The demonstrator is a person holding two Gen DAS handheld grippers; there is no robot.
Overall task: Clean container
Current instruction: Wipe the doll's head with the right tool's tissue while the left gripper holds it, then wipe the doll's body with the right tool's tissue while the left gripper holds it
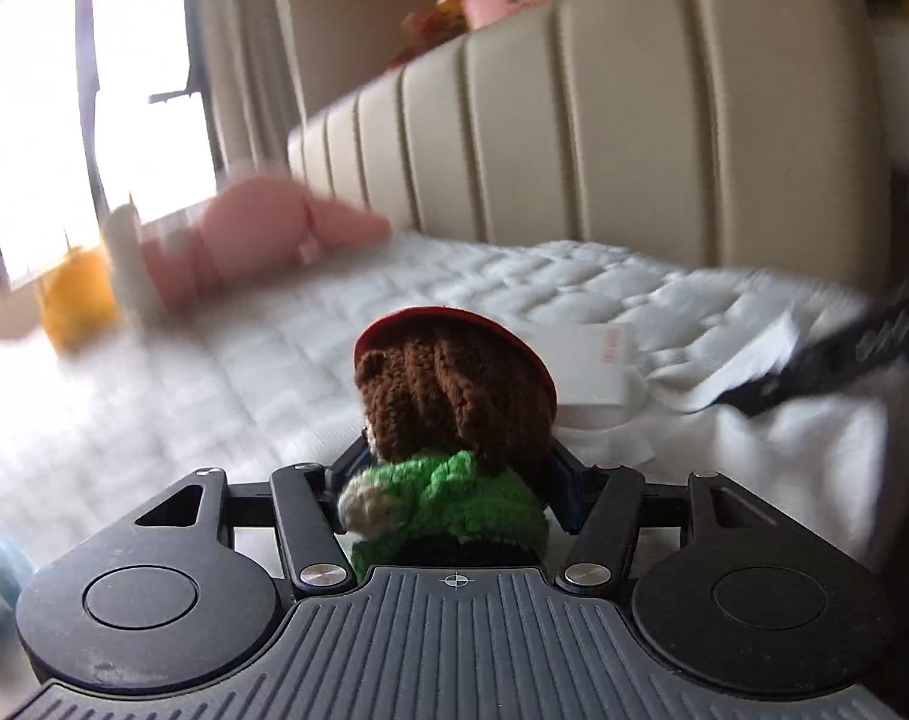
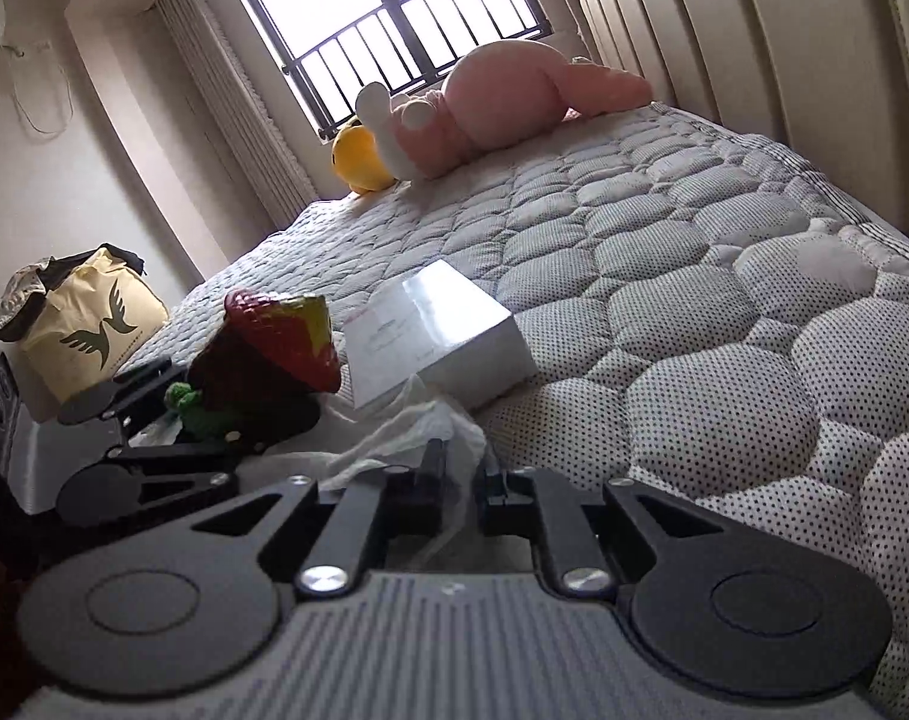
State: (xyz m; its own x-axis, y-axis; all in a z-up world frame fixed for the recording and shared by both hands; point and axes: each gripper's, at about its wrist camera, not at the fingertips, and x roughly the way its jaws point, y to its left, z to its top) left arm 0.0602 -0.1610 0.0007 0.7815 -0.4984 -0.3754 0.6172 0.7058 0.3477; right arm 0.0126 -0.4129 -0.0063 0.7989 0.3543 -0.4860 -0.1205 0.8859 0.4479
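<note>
Left gripper (image 1: 454, 468) pinching a knitted doll (image 1: 448, 420) with brown hair, red cap, green top, held above the mattress (image 1: 274, 360). Right gripper (image 2: 460, 474) nipped on a crumpled white tissue (image 2: 406, 426), fingers nearly together with only the tissue between. The doll looks like the thing being cleaned; no other obvious container, unless it is the white box (image 2: 442, 330) lying on the mattress just beyond both grippers. Judgement: wiping step. Hold the doll steady, bring the tissue to its surface, wipe lightly so the yarn doesn't snag. Left view blurred. Far end: pink plush (image 2: 502, 102), yellow plush (image 2: 358, 159), headboard (image 1: 634, 120), window (image 2: 388, 18).
</note>
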